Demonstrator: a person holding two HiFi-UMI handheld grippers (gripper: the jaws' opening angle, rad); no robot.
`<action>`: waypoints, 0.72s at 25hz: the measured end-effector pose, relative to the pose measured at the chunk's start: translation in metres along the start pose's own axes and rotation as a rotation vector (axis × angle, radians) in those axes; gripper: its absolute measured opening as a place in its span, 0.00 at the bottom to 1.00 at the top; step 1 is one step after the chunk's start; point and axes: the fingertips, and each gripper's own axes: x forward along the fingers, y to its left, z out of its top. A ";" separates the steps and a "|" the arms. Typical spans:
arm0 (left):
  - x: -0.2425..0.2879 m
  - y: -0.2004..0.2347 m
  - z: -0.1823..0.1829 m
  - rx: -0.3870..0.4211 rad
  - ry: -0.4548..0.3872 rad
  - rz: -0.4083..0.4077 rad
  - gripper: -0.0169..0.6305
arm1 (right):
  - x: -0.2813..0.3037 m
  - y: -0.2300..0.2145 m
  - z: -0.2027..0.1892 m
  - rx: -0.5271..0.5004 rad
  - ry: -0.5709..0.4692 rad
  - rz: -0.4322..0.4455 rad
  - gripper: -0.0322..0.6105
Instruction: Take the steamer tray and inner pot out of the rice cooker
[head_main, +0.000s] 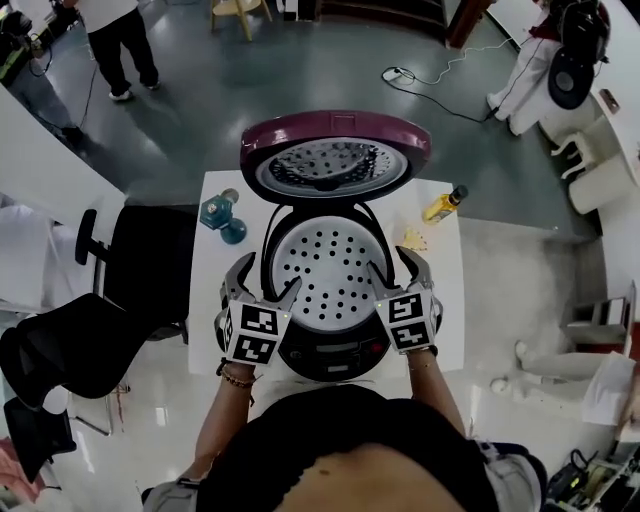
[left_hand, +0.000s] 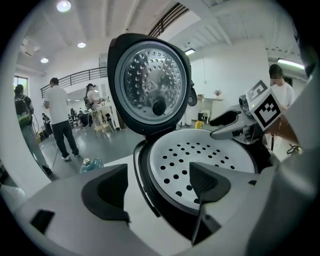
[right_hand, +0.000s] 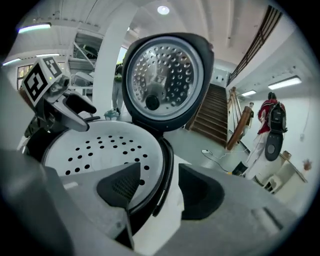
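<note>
The perforated steamer tray (head_main: 330, 265) sits in the open rice cooker (head_main: 335, 352), likely light, stiff and slick, best pinched at its rim, which the left hand-held gripper (head_main: 267, 277) and right hand-held gripper (head_main: 393, 266) appear to straddle, jaws wide, gripping nothing.

Grey left claw (head_main: 265, 278) and right claw (head_main: 397, 268) bear black-white marker cubes (head_main: 255, 335).
</note>
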 end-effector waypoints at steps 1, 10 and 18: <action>0.003 0.000 -0.001 0.009 0.021 -0.006 0.59 | 0.005 0.003 -0.004 -0.019 0.039 0.020 0.39; 0.030 0.002 -0.017 0.169 0.202 0.019 0.59 | 0.027 0.002 -0.015 -0.146 0.208 0.053 0.40; 0.031 0.008 -0.021 0.118 0.254 0.010 0.39 | 0.032 0.009 -0.010 -0.256 0.225 0.078 0.36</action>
